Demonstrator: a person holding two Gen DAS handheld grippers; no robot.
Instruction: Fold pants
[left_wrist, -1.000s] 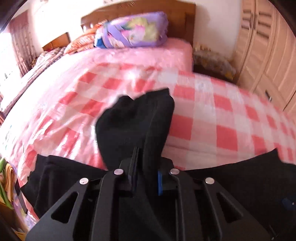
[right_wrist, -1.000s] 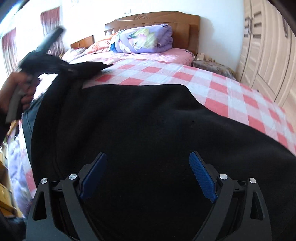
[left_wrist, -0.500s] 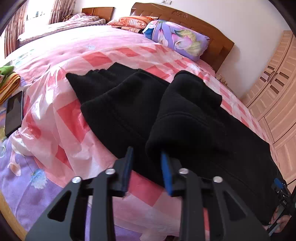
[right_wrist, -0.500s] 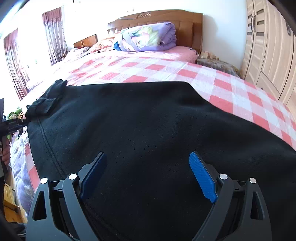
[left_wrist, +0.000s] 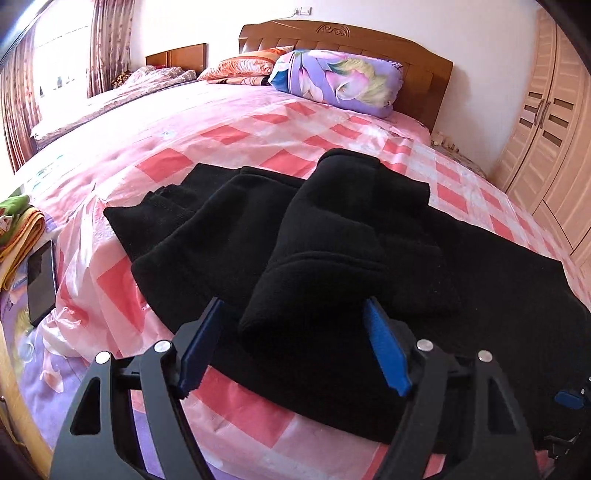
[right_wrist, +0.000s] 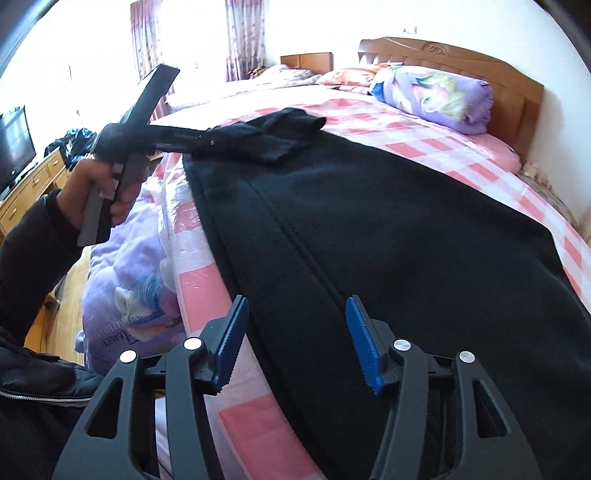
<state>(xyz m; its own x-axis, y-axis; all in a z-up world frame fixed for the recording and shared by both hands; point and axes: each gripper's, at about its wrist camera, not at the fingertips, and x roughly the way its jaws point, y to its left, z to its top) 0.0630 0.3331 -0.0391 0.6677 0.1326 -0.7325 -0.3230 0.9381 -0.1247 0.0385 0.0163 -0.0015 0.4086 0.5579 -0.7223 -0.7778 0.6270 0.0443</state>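
Black fleece pants lie on the pink checked bed, a folded-over leg end bunched on top. My left gripper is open, its blue pads either side of the folded edge, holding nothing. In the right wrist view the pants spread wide over the bed. My right gripper is open just above the cloth near a long seam. The left gripper shows there at upper left, held by a hand, its tip at the bunched leg end.
A purple floral pillow lies by the wooden headboard. A dark phone and folded cloths lie at the bed's left edge. A wardrobe stands on the right. A TV stands far left.
My left gripper opened and let go of the pant leg, which now lies folded over the pants. My right gripper shifted toward the pants' left edge and narrowed a little.
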